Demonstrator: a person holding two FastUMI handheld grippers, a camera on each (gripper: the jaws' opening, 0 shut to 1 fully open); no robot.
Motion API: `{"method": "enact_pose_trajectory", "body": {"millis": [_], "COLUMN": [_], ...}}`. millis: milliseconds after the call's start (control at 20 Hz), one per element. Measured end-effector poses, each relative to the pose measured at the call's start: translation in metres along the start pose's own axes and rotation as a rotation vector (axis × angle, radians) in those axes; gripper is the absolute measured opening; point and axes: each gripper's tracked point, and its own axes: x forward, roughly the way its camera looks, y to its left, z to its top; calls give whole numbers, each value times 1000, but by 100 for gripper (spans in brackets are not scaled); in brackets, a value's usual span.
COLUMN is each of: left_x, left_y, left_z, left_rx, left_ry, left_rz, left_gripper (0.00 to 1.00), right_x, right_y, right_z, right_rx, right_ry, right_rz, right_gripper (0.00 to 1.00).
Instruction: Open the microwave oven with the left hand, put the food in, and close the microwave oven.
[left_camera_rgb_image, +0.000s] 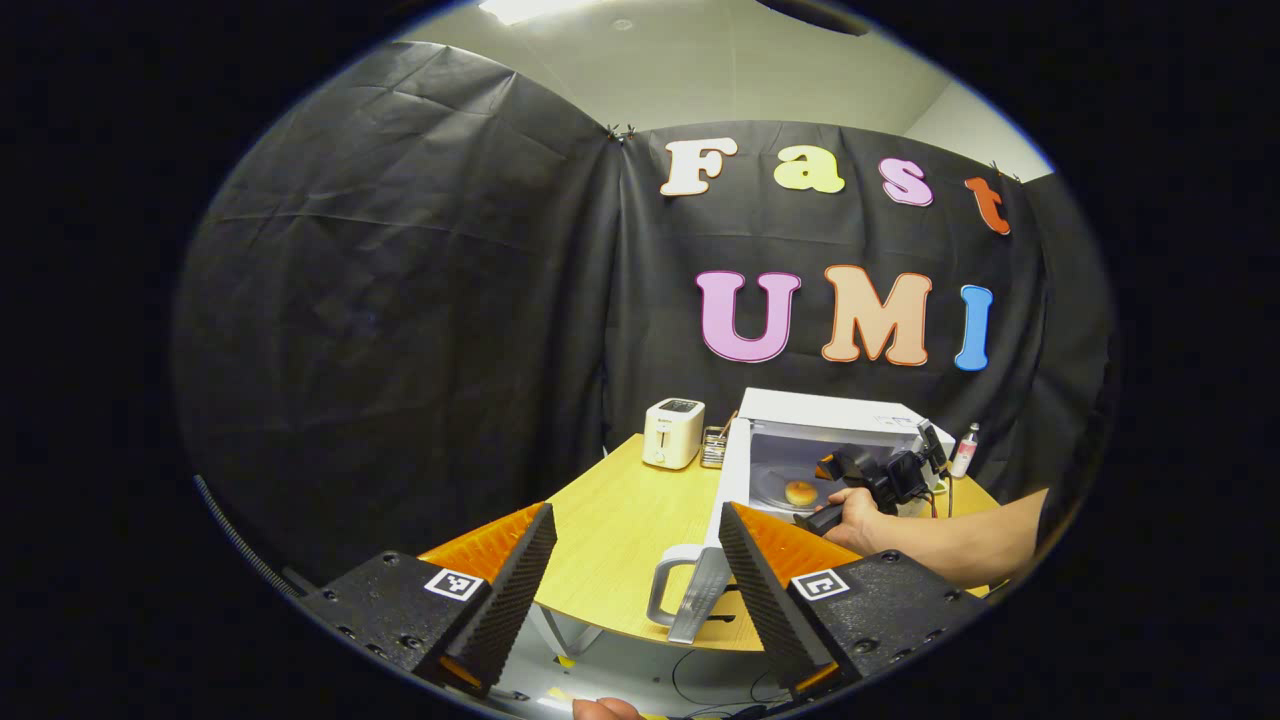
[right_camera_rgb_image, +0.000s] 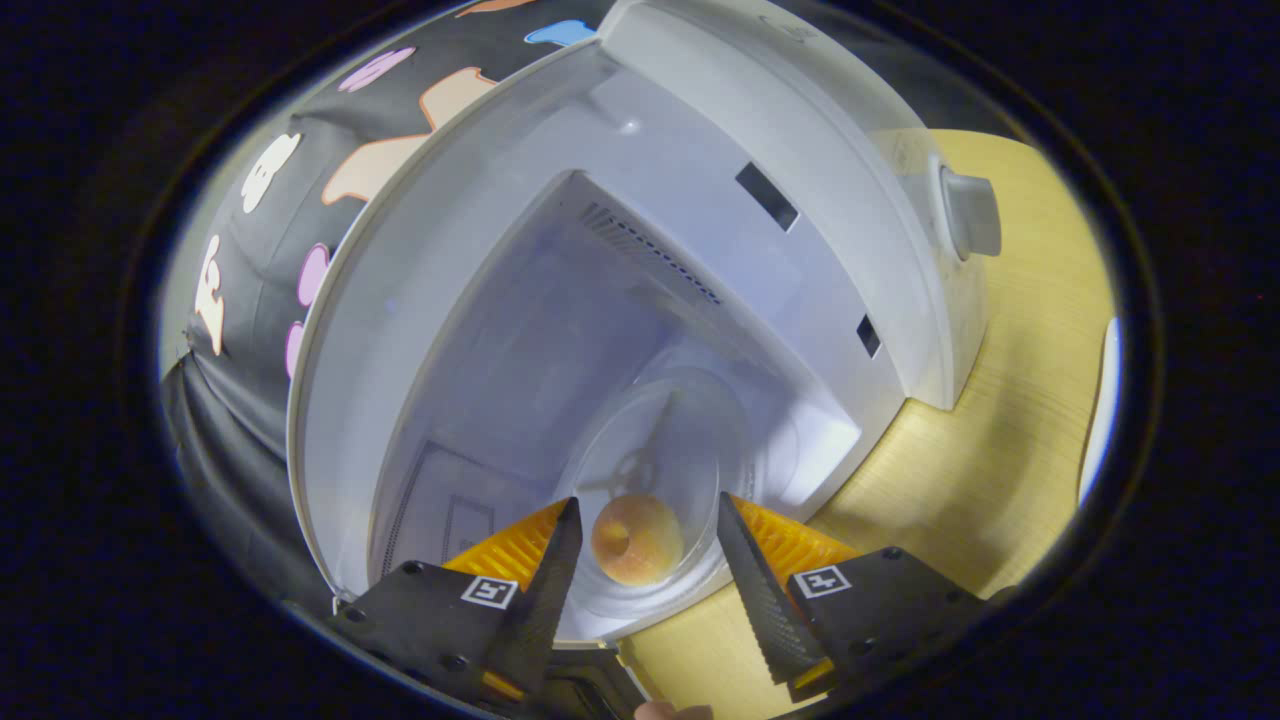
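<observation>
At the back of the wooden table, left gripper view:
- Microwave oven (left_camera_rgb_image: 845, 415): white, standing at the table's far right, its cavity lit and exposed.
- Door (left_camera_rgb_image: 722, 520): swung wide out toward the camera, edge-on, with its grey handle (left_camera_rgb_image: 672, 590) near the table's front rim.
- Food (left_camera_rgb_image: 800, 491): a small round bun lying on the glass turntable inside the cavity.
- Right gripper (left_camera_rgb_image: 850, 470): held by a hand (left_camera_rgb_image: 858, 518) at the cavity's mouth, just beside the bun; how its fingers stand cannot be told from here.
- Left gripper (left_camera_rgb_image: 635, 570): fingers spread wide apart, nothing between them, hanging well back from the table.
- Toaster (left_camera_rgb_image: 672, 432): pale, left of the microwave, with a small rack just beside it.
- Bottle (left_camera_rgb_image: 964, 450): small, right of the microwave.
- Table (left_camera_rgb_image: 610, 540): light wood, curved front edge.

Inside the cavity, right gripper view:
- Right gripper (right_camera_rgb_image: 640, 560): fingers parted, either side of the bun but not touching it.
- Food (right_camera_rgb_image: 637, 538): a ring-shaped bun resting on the turntable (right_camera_rgb_image: 680, 440), clear of both fingers.
- Microwave oven (right_camera_rgb_image: 820, 150): seen tilted, its round knob (right_camera_rgb_image: 970, 212) at the upper right.
- Table (right_camera_rgb_image: 1000, 420): wood surface to the right of the oven.
</observation>
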Motion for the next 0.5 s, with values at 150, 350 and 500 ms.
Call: {"method": "enact_pose_trajectory", "body": {"millis": [150, 350, 500], "left_x": [1, 3, 9], "left_y": [-9, -13, -28], "left_z": [0, 13, 27], "left_rx": [8, 3, 37], "left_ry": [10, -19, -51], "left_rz": [-37, -57, -100], "left_gripper": [96, 94, 94], "right_x": [-15, -54, -97], "right_y": [1, 1, 2], "right_z": [-5, 6, 27], "right_rx": [-75, -269, -422], "right_ry": [4, -32, -66], "right_rz": [24, 68, 114], "right_gripper": [85, 82, 84]}}
